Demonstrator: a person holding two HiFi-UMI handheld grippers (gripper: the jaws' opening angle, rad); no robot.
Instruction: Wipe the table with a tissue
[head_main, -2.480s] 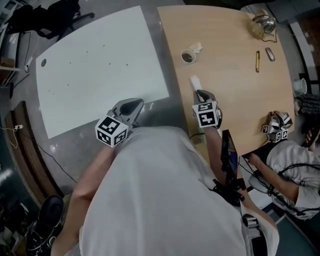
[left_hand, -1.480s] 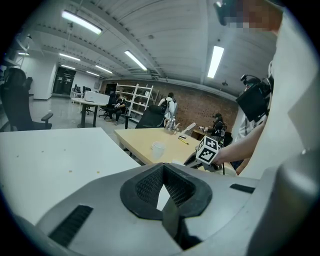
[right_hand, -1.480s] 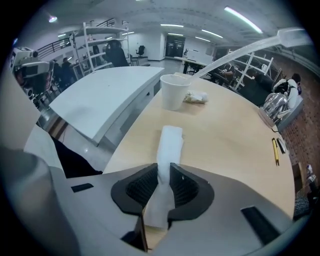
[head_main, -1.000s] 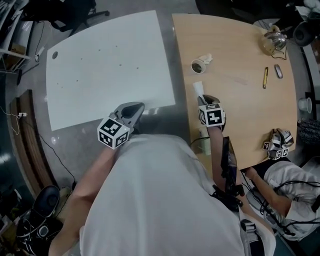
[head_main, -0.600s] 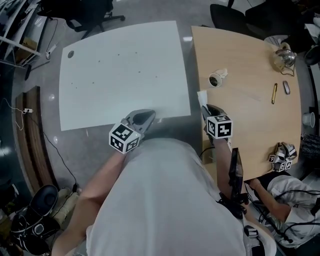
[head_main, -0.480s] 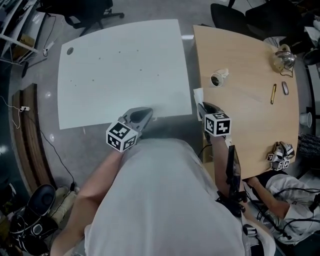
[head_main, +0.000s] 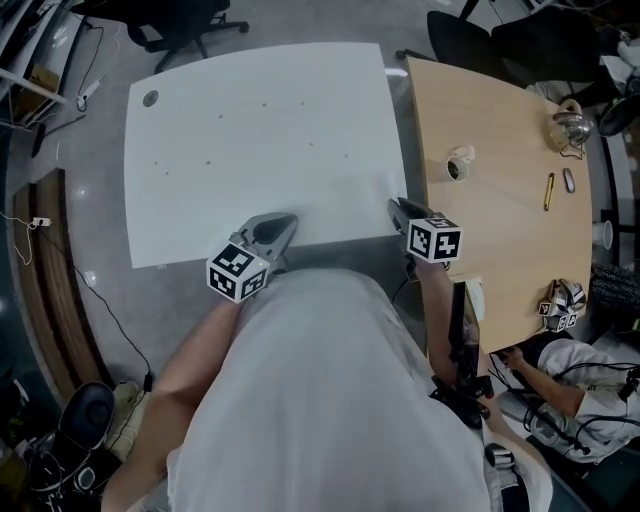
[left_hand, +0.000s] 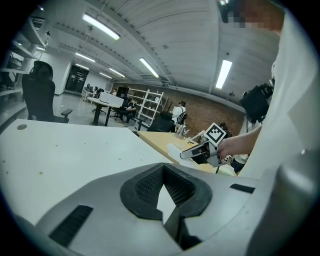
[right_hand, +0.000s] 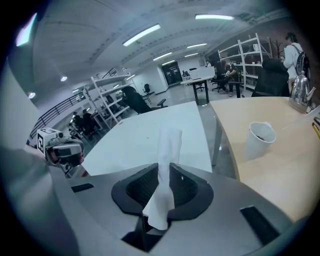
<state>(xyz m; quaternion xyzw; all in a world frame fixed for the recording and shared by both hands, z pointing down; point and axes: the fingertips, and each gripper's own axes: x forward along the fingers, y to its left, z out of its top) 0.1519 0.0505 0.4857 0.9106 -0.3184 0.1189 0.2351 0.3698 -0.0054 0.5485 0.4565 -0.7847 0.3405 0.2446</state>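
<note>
The step in hand, as I judged it, was bringing the tissue (right_hand: 168, 142) across to the white table (head_main: 250, 140) for wiping. The right gripper (right_hand: 165, 172) was clamped on the tissue's lower part, and the free end stood up beyond the jaw tips. It hung just over the near right corner of the white table, by the gap that separated it from the wooden table (head_main: 500, 230). To do this well, the gripper would need tipping further down so that the loose end, not the jaw tips, met the tabletop. The clamp should hold firm, with light pressure so the thin paper neither tore nor slid out. The strokes should run across the small dark specks (head_main: 208, 163) scattered on the white surface. The left gripper (left_hand: 164, 175) hovered at the near edge of the white table, its jaws a little apart with nothing between them, and was best kept clear of the wiping path. Compared with the earlier frames, the right gripper had left the wooden table, where it had held the tissue near the paper cup (head_main: 459, 166). It had moved leftward to the white table's corner with the same grip, while the left gripper had kept to that near edge.
</note>
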